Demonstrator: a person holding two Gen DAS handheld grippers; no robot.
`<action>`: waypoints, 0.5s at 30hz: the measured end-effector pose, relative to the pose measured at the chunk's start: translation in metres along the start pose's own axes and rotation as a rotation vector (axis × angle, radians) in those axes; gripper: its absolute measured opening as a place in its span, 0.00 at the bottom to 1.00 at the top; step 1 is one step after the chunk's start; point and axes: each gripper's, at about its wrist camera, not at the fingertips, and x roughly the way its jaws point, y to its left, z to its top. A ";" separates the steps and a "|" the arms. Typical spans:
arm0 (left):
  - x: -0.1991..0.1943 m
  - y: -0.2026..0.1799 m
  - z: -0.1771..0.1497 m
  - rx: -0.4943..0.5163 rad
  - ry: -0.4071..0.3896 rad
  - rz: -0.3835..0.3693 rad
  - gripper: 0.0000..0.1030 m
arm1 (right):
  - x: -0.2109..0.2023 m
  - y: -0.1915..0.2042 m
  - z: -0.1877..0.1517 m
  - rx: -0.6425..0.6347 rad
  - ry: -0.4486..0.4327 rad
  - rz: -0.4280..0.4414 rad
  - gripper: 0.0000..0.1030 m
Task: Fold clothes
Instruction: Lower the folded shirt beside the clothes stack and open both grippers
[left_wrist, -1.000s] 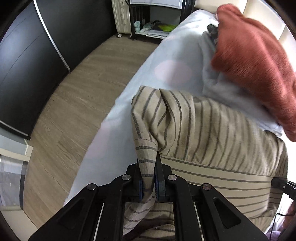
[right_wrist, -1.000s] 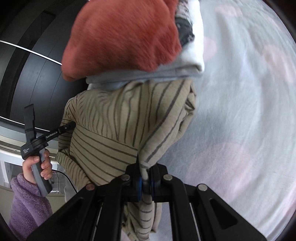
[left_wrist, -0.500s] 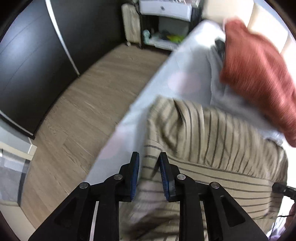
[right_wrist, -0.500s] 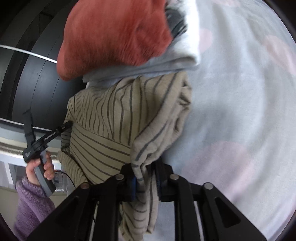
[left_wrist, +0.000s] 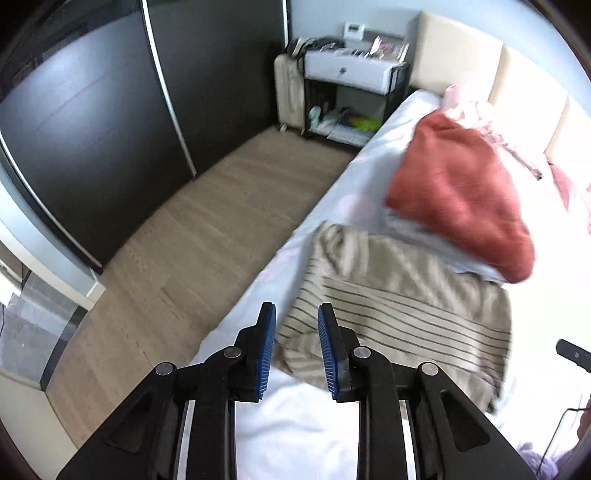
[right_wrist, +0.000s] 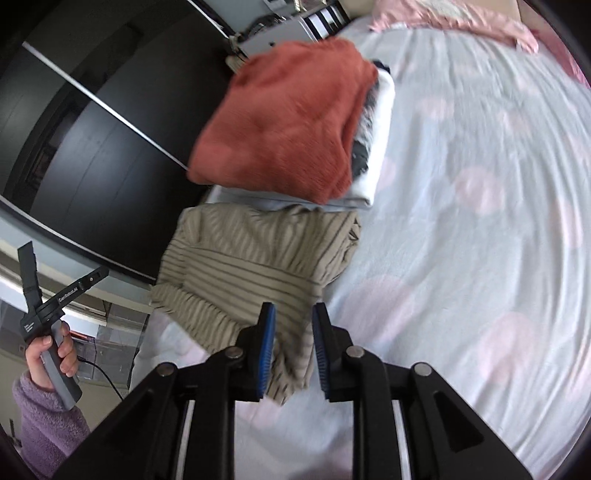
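Now both grippers, left (left_wrist: 296, 325) and right (right_wrist: 293, 325), have let go of the striped garment (right_wrist: 255, 266), jaws part open and empty, cloth lying folded on the bed (right_wrist: 480, 221) just beyond the fingertips; this fold looks done.

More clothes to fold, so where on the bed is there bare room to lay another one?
Bare sheet runs wide beside the striped garment and the rust sweater pile, up to the pink bedding. The bed's floor-side edge is crowded by both.
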 end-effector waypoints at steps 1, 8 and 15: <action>-0.014 -0.006 -0.004 0.006 -0.020 -0.012 0.27 | -0.008 0.006 -0.003 -0.010 -0.011 -0.002 0.23; -0.091 -0.056 -0.042 0.039 -0.077 0.002 0.29 | -0.066 0.042 -0.037 -0.114 -0.088 -0.025 0.40; -0.138 -0.098 -0.085 0.024 -0.123 0.023 0.50 | -0.108 0.063 -0.072 -0.216 -0.135 -0.068 0.43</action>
